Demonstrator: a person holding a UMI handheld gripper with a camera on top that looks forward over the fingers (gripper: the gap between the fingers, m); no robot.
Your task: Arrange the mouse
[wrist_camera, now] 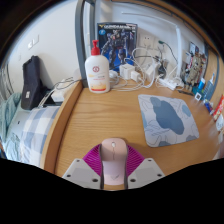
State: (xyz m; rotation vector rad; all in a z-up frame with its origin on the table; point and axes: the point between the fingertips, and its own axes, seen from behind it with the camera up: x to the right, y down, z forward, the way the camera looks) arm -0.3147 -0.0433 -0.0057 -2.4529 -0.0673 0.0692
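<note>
Gripper view: the gripper holds a pale pink mouse — both magenta pads press its sides. Beyond the fingers lies the wooden desk; ahead to the right, a blue-grey mouse mat; far ahead, a white bottle.
</note>
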